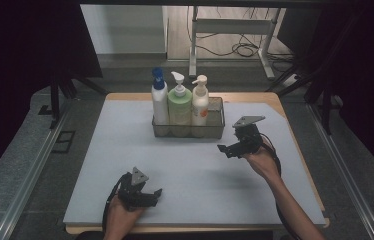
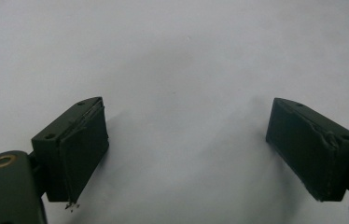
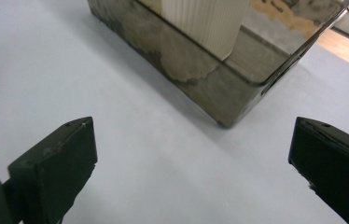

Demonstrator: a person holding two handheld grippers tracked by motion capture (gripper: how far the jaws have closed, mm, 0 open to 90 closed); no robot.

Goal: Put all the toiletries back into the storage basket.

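So the big picture: a grey mat [image 1: 125, 165] covers the table, and toward its far middle sits a clear bin [image 1: 216, 131] with three pump bottles standing upright in a row, a blue-capped bottle [image 1: 159, 100] on the left, a green bottle [image 1: 179, 107] in the middle and a cream bottle [image 1: 200, 104] on the right, all touching or just about. The right end of the bin looks free.

Looks to me like the loading step is basically wrapped up for that cream bottle, and the right hand is hanging just off the bin's right front corner. Next move is a judgement call, but I'd say either pull clear without clipping the bin wall, or go after whatever comes next; there's nothing loose on the mat that I can see.

Right gripper [image 1: 239, 142]: jaws spread wide apart, nothing between them. In the right gripper view the bin's corner [image 3: 224, 122] sits ahead of the pads, near but not touching.

Left gripper [image 1: 147, 192]: parked near the front edge of the mat, jaws also wide apart, holding nothing, just bare mat between them.
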